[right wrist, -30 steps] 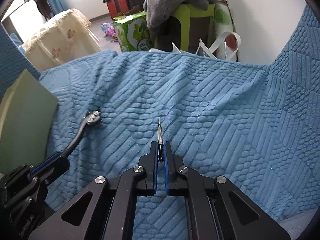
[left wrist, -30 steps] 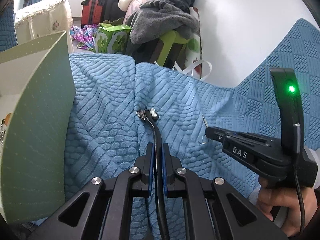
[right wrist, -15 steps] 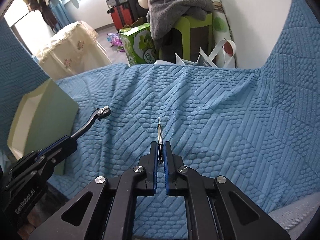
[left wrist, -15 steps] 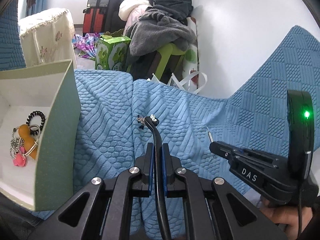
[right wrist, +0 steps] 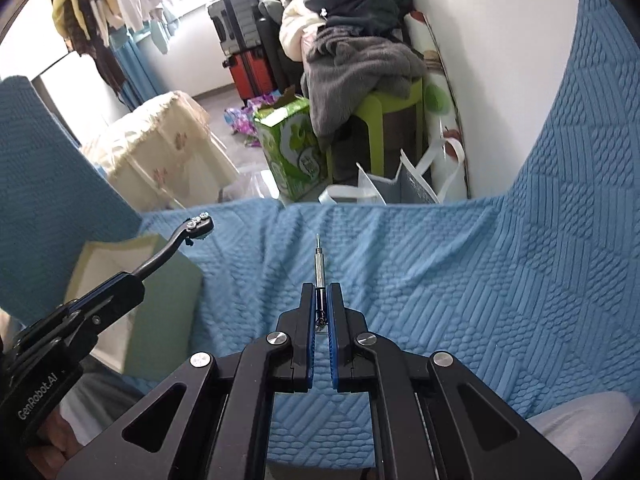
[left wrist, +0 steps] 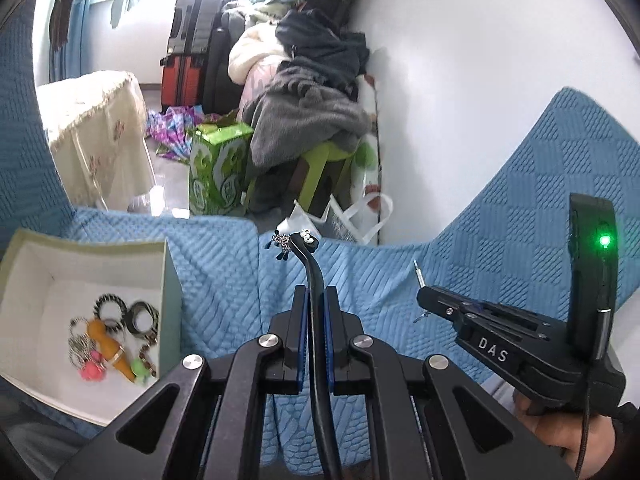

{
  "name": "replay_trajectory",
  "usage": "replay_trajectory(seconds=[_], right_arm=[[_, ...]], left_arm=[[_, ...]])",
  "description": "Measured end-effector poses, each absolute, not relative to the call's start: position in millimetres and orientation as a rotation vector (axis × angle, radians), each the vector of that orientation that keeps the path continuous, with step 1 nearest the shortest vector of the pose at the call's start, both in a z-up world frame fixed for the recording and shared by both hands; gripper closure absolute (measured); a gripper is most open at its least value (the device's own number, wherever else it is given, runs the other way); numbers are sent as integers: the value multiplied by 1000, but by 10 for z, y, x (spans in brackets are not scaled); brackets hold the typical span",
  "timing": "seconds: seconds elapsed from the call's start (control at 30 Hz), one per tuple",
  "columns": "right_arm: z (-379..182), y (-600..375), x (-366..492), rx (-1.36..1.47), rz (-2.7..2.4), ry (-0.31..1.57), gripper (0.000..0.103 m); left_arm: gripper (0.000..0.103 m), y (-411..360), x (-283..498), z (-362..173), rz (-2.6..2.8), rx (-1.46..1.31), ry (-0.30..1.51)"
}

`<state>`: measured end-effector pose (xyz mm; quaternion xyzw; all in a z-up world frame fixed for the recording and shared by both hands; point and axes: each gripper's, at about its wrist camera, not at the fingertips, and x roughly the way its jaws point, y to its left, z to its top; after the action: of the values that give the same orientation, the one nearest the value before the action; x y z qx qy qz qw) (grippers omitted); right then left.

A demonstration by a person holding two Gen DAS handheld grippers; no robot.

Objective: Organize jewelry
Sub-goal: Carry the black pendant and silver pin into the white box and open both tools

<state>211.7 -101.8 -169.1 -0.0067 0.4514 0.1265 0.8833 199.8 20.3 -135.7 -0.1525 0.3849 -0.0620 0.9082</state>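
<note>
My left gripper (left wrist: pixel 315 300) is shut on a thin black curved hair clip (left wrist: pixel 310 268) with small white stones and dark dangling beads at its tip (left wrist: pixel 306 235); it is held in the air above the blue cover. It also shows in the right wrist view (right wrist: pixel 172 246). My right gripper (right wrist: pixel 320 300) is shut on a slim metal pin (right wrist: pixel 319 264) pointing forward; that gripper shows in the left wrist view (left wrist: pixel 424 294). A pale green open box (left wrist: pixel 170 288) at the left holds hair ties, a beaded bracelet and small coloured trinkets (left wrist: pixel 112 340).
The blue textured sofa cover (right wrist: pixel 440 280) spreads under both grippers. Beyond its edge stand a white bag (right wrist: pixel 400 188), a green carton (right wrist: pixel 292 148), a green stool heaped with clothes (right wrist: pixel 372 68) and suitcases (left wrist: pixel 188 48). The box stands at the left in the right wrist view (right wrist: pixel 168 304).
Both grippers have risen off the cover, lifting the hair clip and the pin. The left view now looks down into the open box, which was seen side-on before.
</note>
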Motion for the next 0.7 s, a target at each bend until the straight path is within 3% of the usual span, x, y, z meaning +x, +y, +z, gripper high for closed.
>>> replay_trajectory(seconds=[0.43,0.7], right_arm=[[-792,-468,2160,-3,363,796,100],[-1002,195,1986,-28,493,799,100]], left_arm=[[98,728,1959,-436,-71,-276,674],[98,1275,1765,-524,7,-285,672]])
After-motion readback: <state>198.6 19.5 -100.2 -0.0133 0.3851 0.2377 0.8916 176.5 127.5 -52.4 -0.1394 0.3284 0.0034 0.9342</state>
